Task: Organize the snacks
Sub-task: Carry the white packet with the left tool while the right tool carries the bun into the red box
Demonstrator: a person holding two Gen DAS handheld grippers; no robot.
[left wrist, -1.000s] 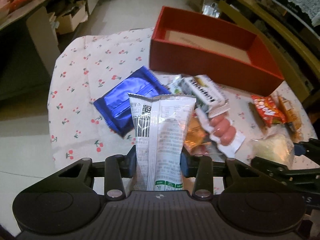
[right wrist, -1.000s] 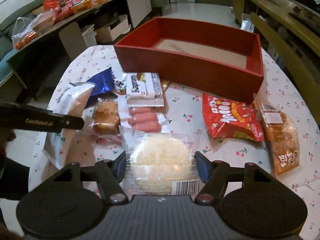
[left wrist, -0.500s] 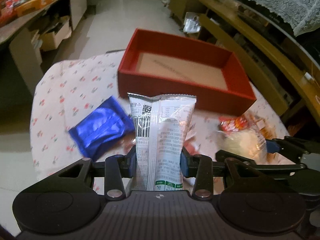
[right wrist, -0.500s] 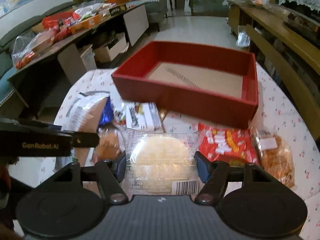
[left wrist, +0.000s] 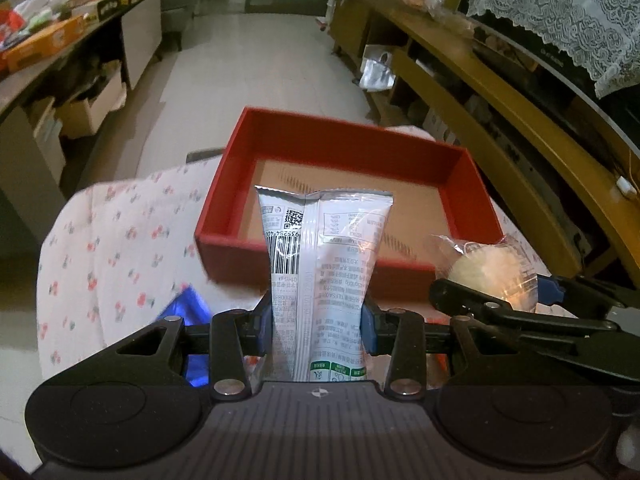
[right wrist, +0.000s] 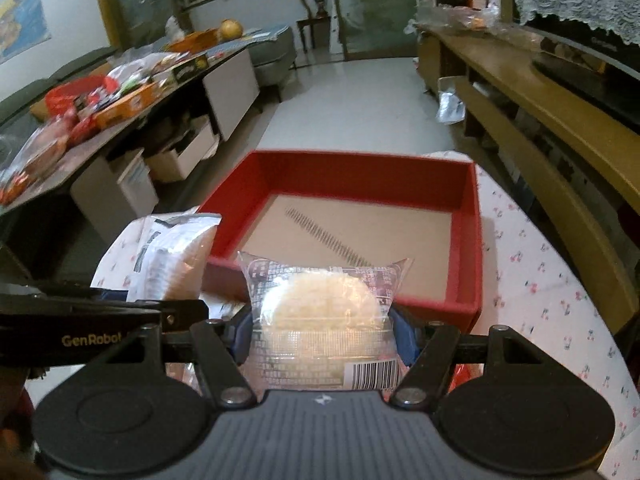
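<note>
Left tongs (left wrist: 317, 322) are pinching a white snack packet (left wrist: 320, 264); right tongs (right wrist: 322, 334) are pinching a clear-wrapped round cake (right wrist: 322, 312). Both are hanging before the red box (right wrist: 464, 240) on the tabletop (right wrist: 532, 280).

Table under cherry-print cloth (left wrist: 120, 240), red box (left wrist: 344, 148) on it, blue packet (left wrist: 188, 304) nearby
</note>
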